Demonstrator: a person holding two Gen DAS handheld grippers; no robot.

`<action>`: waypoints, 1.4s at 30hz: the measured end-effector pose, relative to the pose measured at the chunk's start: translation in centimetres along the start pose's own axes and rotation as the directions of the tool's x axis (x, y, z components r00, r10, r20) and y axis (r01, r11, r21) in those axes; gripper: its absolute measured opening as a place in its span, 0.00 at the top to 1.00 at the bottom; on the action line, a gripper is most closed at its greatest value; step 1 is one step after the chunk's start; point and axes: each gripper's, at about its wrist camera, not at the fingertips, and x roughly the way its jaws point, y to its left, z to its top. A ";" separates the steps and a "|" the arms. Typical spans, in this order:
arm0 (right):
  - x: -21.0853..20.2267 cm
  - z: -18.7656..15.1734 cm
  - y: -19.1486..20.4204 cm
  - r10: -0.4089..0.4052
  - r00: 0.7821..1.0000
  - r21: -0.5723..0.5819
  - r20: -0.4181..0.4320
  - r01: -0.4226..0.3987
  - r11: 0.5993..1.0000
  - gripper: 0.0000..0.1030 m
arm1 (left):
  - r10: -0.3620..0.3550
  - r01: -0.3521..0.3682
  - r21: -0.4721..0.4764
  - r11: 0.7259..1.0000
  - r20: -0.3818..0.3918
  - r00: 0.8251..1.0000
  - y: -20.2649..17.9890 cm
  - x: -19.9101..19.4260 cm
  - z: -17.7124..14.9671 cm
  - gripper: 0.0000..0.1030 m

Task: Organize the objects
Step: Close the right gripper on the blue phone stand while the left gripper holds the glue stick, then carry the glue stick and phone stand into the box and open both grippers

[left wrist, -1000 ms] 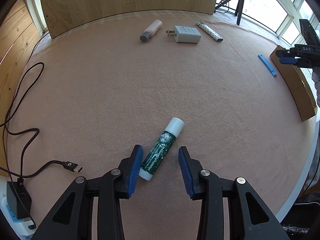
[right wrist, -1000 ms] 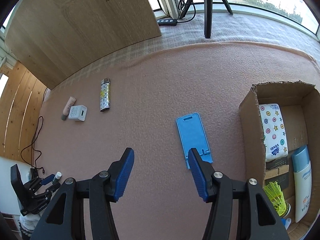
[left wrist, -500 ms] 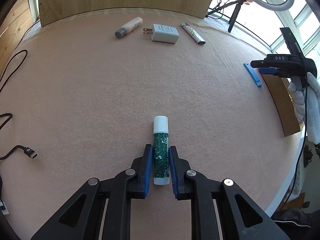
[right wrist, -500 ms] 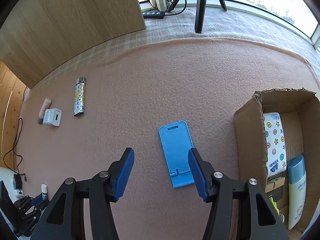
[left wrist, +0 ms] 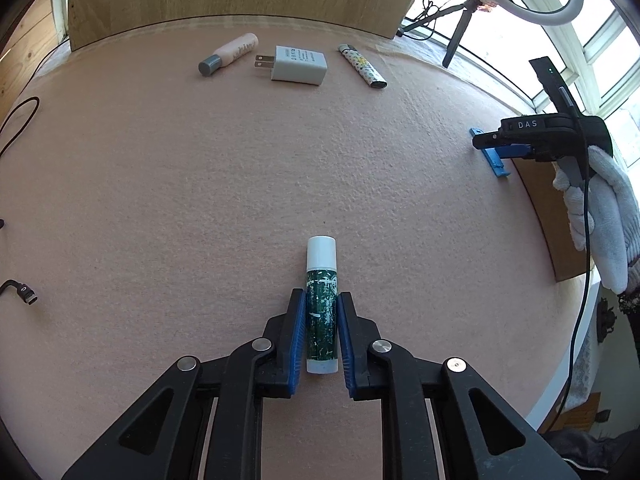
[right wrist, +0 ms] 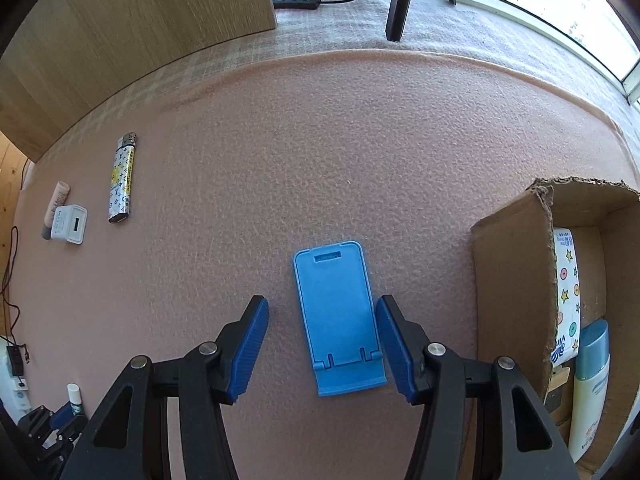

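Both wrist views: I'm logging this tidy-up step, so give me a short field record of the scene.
surface: pink felt mat
left claw: shut on lip balm stick
right claw: open, straddling blue phone stand, not gripping
box: cardboard box right of the stand, partly filled
loose at far edge: pink tube, white charger, patterned lighter

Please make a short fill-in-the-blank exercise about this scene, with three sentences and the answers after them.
1. The left tool is shut on the green tube with the ____ cap.
2. The flat blue plastic phone stand lies between the open pads of the ____ tool.
3. The brown cardboard ____ holds a pale lotion bottle.

Answers: white; right; box
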 end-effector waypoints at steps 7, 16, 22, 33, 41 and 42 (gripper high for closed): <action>-0.5 -2.1 0.5 -0.013 1.000 -0.050 0.009 0.013 0.999 0.68 | -0.026 0.026 -0.023 0.999 0.011 1.000 -0.6 0.4 0.6 0.84; -1.7 -7.9 1.9 0.056 0.998 -0.106 0.023 -0.053 0.993 0.68 | -0.055 0.055 -0.038 0.998 0.023 0.998 -2.9 1.6 1.1 0.84; -2.3 -12.8 2.0 0.136 0.990 -0.074 0.041 -0.133 0.988 0.68 | -0.095 0.097 -0.076 0.992 0.037 0.995 -4.0 2.1 1.4 0.84; -6.7 -15.9 -1.5 0.235 0.965 0.022 0.120 -0.239 0.971 0.68 | -0.142 0.143 -0.025 0.989 0.050 0.989 -8.4 2.0 2.7 0.84; -11.2 -16.6 -5.0 0.218 0.950 0.045 0.225 -0.234 0.971 0.68 | -0.196 0.190 0.080 0.978 0.076 0.978 -14.8 0.7 4.8 0.84; -11.7 -16.7 -5.5 0.213 0.948 0.053 0.238 -0.231 0.972 0.68 | -0.202 0.195 0.096 0.976 0.078 0.976 -15.7 0.6 5.0 0.84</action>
